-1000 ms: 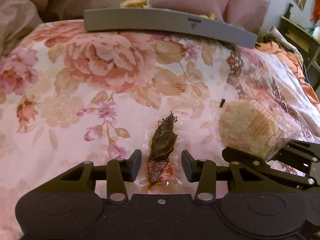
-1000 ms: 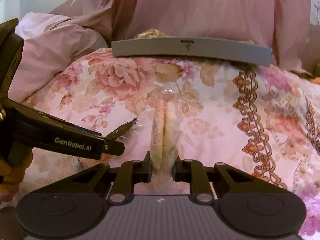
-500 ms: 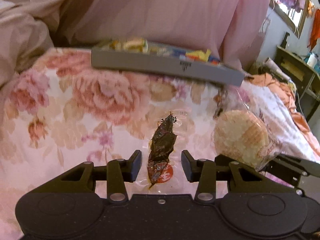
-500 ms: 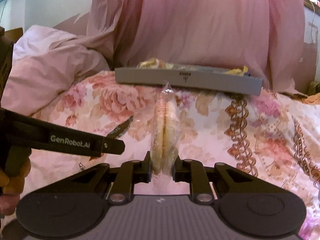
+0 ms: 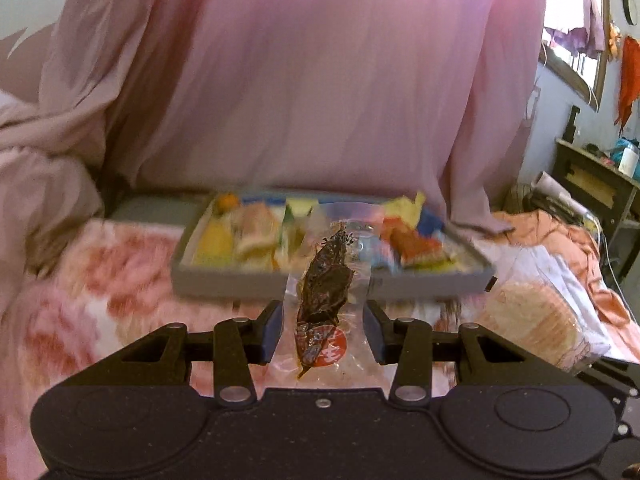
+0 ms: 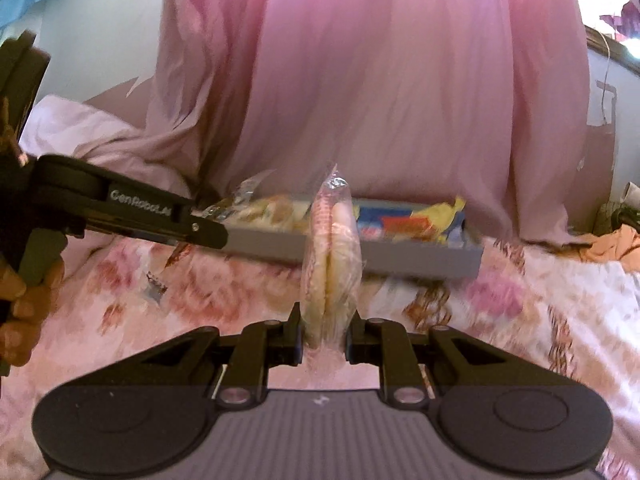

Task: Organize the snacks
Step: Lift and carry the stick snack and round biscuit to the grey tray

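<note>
black left hand-held gripper (image 5: 323, 332) clamps dark snack packet (image 5: 326, 292) — right hand-held gripper (image 6: 323, 342) clamps cracker pack (image 6: 332, 256), both tilted down.

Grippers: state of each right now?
Left gripper: shut on the clear packet of dark dried snack.
Right gripper: shut on the wrapped rice crackers.

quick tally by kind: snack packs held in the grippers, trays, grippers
Snack packs held: 2 (dark dried snack pack, rice cracker pack)
Trays: 1 (grey tray)
Grippers: 2 (left gripper, right gripper)
Total: 5
</note>
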A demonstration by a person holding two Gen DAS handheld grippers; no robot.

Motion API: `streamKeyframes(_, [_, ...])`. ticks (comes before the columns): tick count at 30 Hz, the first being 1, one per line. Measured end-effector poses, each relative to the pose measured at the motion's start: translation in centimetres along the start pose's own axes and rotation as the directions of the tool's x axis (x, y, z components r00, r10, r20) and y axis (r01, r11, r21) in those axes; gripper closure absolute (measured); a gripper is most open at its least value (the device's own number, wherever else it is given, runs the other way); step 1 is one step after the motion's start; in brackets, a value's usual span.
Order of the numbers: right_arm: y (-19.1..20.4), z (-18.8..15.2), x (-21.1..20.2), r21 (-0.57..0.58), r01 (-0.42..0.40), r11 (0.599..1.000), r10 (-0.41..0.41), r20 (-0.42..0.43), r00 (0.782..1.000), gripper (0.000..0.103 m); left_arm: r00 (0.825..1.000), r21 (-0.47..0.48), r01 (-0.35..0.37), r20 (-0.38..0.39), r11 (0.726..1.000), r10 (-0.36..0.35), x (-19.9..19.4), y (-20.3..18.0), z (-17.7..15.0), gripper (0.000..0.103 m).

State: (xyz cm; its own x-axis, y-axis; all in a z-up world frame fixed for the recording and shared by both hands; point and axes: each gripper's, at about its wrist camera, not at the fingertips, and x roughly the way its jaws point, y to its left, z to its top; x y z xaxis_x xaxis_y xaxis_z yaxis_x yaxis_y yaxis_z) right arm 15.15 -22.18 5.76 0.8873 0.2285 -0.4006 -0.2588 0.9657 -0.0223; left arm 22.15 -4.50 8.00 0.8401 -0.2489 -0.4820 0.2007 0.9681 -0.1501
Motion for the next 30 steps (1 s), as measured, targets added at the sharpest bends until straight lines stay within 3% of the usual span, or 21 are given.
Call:
streamKeyframes(8, [-3.2, 5.6, 3.9, -0.087, 0.022, 0.996, -0.020, 0.014, 1.000, 0.082, 0.999, 0.025, 0.011, 0.037, 1.000, -0.012, 4.4, -0.3, 5.1, 0.057])
streamKeyframes(14, [-4.4, 7.1, 7.4, -0.119, 0.061, 0.991, -0.058, 0.029, 0.998, 0.082, 0.998, 0.029, 0.021, 0.061, 0.999, -0.023, 8.0, -0.6, 7.5, 0.057])
streamKeyframes(21, [-5.1, 7.5, 11.3, -0.146, 0.075, 0.986, -0.073, 0.017, 0.997, 0.082, 0.998, 0.013, 0.037, 0.050, 0.999, -0.037, 11.8, -1.2, 8.3, 0.057])
streamKeyframes(30, [-5.7, 8.2, 14.3, -0.102, 0.013, 0.995, -0.017, -0.030, 0.999, 0.082, 0.999, -0.017, 0.053, -0.005, 0.998, -0.053, 14.6, -1.4, 7.5, 0.057])
